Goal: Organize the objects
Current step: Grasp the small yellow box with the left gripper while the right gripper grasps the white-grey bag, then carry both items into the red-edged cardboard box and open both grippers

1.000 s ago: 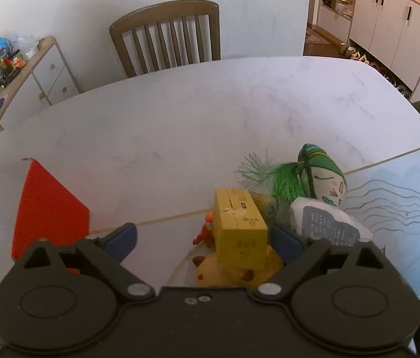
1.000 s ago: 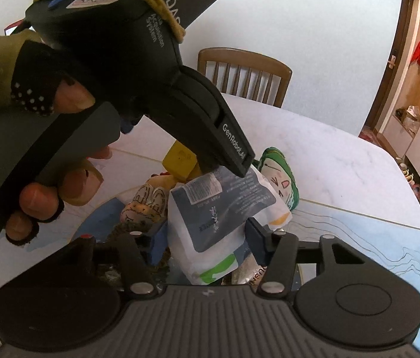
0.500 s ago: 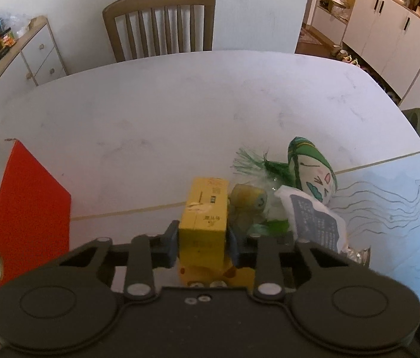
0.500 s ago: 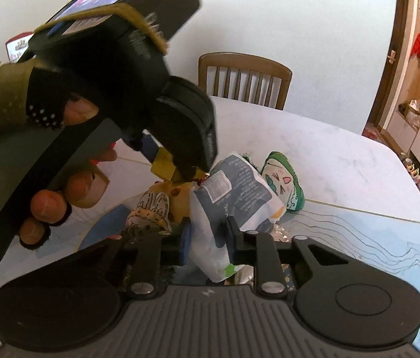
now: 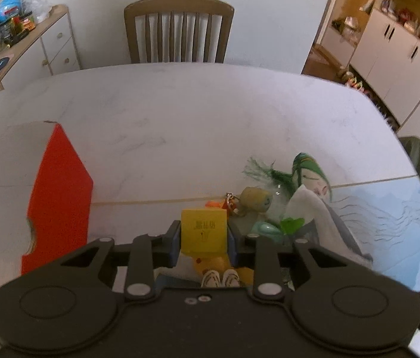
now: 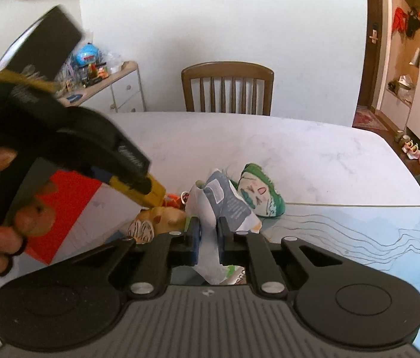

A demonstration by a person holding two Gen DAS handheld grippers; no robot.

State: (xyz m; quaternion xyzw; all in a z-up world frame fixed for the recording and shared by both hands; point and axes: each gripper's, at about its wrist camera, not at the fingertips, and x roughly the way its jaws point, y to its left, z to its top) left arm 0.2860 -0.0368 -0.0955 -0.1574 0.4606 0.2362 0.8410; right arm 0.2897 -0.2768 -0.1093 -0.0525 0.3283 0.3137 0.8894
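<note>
Grips: my left gripper (image 5: 203,240) pinches the small yellow cardboard box (image 5: 204,230) above the toy pile; my right gripper (image 6: 208,237) pinches the white-and-grey foil pouch (image 6: 223,205). I should lift both straight up, clear of the pile, then carry them toward the red-sided box (image 5: 59,197) at left.

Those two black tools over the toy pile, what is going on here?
A person is sorting a heap of small things on the table. The left tool is shut on a yellow box, and the right tool is shut on a white and blue packet. A green-haired plush and a red box lie nearby.
</note>
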